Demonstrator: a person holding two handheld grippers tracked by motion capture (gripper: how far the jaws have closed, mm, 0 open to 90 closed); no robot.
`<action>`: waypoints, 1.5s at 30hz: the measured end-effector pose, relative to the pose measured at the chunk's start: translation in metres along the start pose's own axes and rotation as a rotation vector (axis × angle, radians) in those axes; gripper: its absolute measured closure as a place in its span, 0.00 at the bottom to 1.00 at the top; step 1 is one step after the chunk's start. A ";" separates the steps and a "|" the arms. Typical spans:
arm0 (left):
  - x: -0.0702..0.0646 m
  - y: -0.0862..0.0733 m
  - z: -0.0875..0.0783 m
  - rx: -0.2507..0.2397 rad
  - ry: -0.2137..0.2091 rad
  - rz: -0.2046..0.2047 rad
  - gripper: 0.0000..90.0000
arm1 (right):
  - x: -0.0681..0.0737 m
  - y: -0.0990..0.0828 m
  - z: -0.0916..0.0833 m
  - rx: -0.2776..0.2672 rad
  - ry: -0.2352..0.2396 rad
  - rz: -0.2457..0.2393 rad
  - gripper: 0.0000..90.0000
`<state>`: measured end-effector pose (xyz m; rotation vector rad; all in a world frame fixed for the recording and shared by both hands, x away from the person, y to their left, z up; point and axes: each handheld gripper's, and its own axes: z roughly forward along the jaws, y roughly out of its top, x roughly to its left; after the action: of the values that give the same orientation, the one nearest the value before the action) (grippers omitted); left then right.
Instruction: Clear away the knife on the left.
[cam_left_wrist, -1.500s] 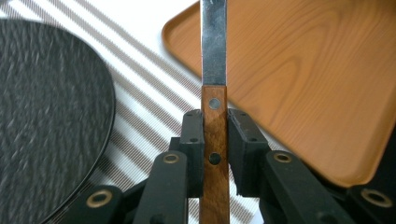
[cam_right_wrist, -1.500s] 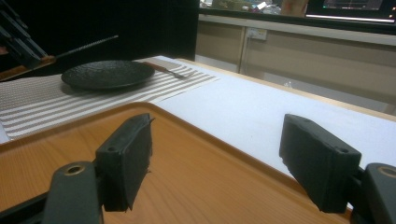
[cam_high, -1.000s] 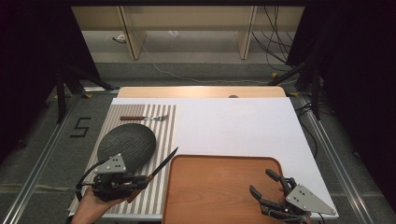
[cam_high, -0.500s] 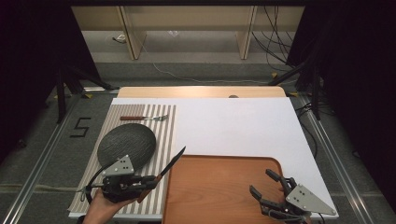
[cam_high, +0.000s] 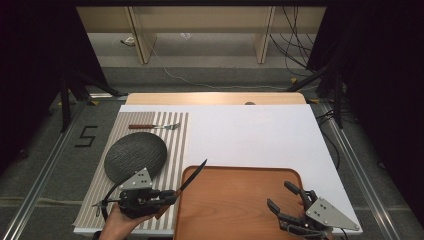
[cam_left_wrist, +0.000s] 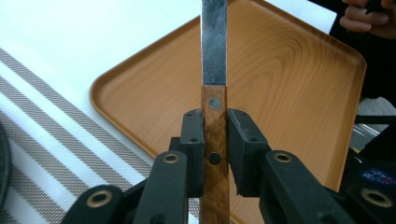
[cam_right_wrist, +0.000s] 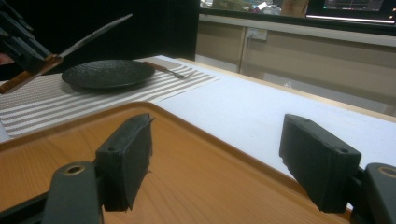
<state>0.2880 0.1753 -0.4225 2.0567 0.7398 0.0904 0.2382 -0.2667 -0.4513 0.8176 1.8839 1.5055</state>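
Observation:
My left gripper is shut on a knife's wooden handle at the placemat's front right corner. The steel blade slants up and reaches over the left rim of the wooden tray. In the left gripper view the blade points out over the tray. A dark round plate lies on the striped placemat, with a fork behind it. My right gripper rests low over the tray's right front part, open, nothing between its pads.
A white sheet covers the table right of the placemat and behind the tray. The right gripper view shows the plate, the fork and the raised knife to the left. Cables and table legs stand beyond the far edge.
My left gripper has carried the knife a little to the right, so the blade tip now reaches over the tray's left rim. The right gripper has stayed put.

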 end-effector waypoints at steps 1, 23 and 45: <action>-0.001 0.000 0.002 0.002 -0.004 0.004 0.85 | 0.000 0.000 0.000 0.000 0.000 0.000 0.30; -0.012 0.008 0.041 0.116 -0.074 0.040 0.85 | -0.001 -0.001 0.000 0.007 -0.004 0.004 0.30; -0.029 0.016 0.067 0.232 -0.119 0.079 0.85 | -0.002 -0.001 -0.001 0.002 -0.005 0.004 0.30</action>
<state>0.2944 0.1035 -0.4417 2.2904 0.6196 -0.0767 0.2388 -0.2685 -0.4519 0.8260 1.8819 1.5034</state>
